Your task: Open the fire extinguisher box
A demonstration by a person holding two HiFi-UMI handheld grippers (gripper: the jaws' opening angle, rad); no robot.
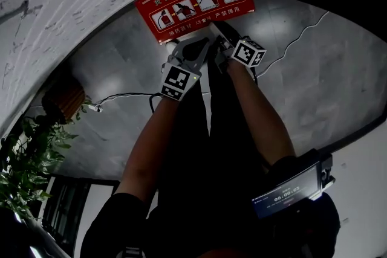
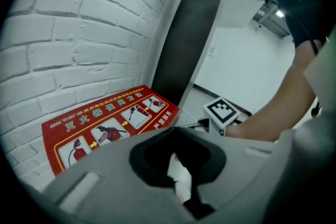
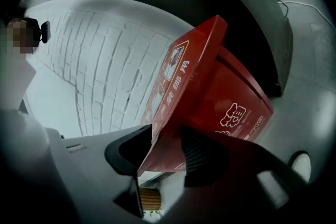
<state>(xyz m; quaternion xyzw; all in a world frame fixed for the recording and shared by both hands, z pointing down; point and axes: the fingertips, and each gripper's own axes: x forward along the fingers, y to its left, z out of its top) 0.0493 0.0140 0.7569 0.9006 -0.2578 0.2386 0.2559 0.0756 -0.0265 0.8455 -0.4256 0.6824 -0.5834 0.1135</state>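
The red fire extinguisher box [image 3: 239, 99] stands on the floor against a white brick wall. Its lid [image 1: 193, 0], printed with picture instructions, shows from above in the head view and as a red panel [image 2: 113, 126] in the left gripper view. In the right gripper view the lid [image 3: 178, 86] is tilted up off the box, and its lower corner lies between the jaws of my right gripper [image 3: 160, 152], which stand apart. My right gripper [image 1: 221, 30] is at the lid's near edge. My left gripper [image 1: 184, 45] hovers beside it, its jaws [image 2: 176, 165] together with nothing held.
A white brick wall [image 2: 79, 34] rises behind the box, and a dark pillar [image 2: 194, 23] stands next to it. A thin cable [image 1: 296, 39] runs over the grey floor at the right. A leafy plant [image 1: 30, 160] and a brown object [image 1: 63, 99] are at the left.
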